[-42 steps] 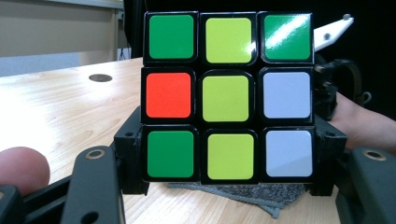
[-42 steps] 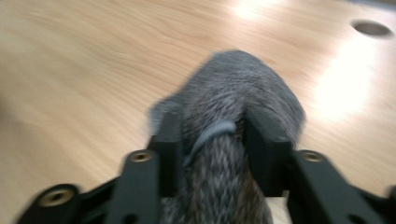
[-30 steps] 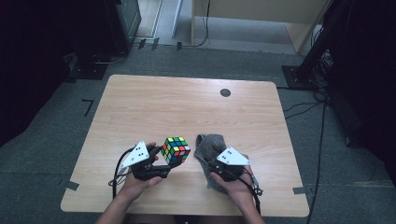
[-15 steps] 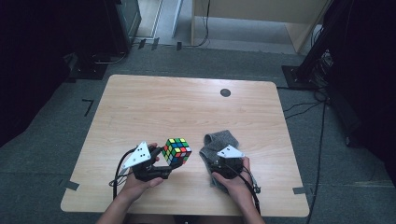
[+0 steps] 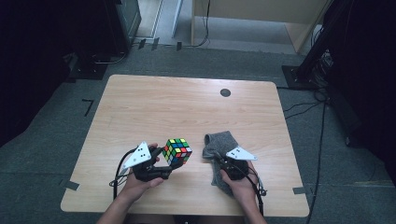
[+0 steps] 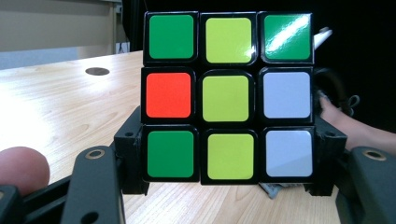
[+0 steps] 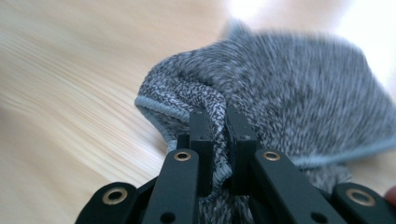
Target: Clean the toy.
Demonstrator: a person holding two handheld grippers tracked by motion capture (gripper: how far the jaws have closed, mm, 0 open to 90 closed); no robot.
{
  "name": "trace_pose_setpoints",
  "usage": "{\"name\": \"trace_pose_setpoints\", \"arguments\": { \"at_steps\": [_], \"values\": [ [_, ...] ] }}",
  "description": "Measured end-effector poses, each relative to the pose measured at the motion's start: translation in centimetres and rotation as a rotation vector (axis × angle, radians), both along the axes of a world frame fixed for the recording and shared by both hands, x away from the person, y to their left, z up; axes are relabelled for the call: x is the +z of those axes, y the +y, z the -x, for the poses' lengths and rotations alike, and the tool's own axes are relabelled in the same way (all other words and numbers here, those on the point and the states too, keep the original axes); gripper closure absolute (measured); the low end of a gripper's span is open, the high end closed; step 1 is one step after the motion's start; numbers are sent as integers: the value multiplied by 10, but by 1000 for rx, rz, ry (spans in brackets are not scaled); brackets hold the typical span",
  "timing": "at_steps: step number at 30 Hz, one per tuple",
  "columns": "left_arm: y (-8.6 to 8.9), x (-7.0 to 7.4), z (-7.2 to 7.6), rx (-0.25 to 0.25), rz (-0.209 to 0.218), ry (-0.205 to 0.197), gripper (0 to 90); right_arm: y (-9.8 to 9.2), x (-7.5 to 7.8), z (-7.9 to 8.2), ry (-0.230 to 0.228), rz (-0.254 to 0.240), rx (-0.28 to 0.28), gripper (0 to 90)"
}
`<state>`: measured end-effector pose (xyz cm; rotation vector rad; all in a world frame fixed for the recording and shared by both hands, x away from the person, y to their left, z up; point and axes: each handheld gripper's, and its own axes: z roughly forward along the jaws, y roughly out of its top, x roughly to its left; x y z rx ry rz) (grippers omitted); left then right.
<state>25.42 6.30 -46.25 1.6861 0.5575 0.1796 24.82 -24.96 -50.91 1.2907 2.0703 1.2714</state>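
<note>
Since a second ago the right gripper (image 5: 223, 164) has sunk a little toward the worktop (image 5: 187, 107) and its fingers (image 7: 201, 135) have just been closing; they are now clenched on a fold of the grey cloth (image 5: 219, 144), while the left gripper (image 5: 164, 163) has kept its place.

Starting at the left of the high view, one hand (image 5: 137, 184) holds the left gripper, whose fingers (image 6: 130, 154) are grasping one colour cube (image 5: 177, 151). In the left gripper view the cube (image 6: 227, 95) sits squarely between the two fingers, one pressed to each side of its bottom row, and is lifted clear of the wood. The face turned to that camera shows nine tiles: three green, three yellow, two white and one red.

Further right, the single grey cloth lies on the worktop just ahead of the right gripper, with the other hand (image 5: 240, 186) behind it. In the right gripper view the cloth (image 7: 289, 98) bunches up directly between and beyond the fingertips, its pale hem curling to the left of them, and the pinched fold runs down between the two fingers.

One dark round disc (image 5: 225, 92) sits far beyond both pairs of fingers, near the far edge.
</note>
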Motion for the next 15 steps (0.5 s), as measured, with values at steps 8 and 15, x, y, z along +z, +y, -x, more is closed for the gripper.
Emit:
{"name": "trace_pose_setpoints", "arguments": {
  "at_steps": [8,15],
  "values": [
    [-2,0,2,-29,29,11,342,35,53,32,-312,-166,276,843],
    [3,3,0,-36,73,31,342,46,49,36,-293,-143,372,841]
  ]
}}
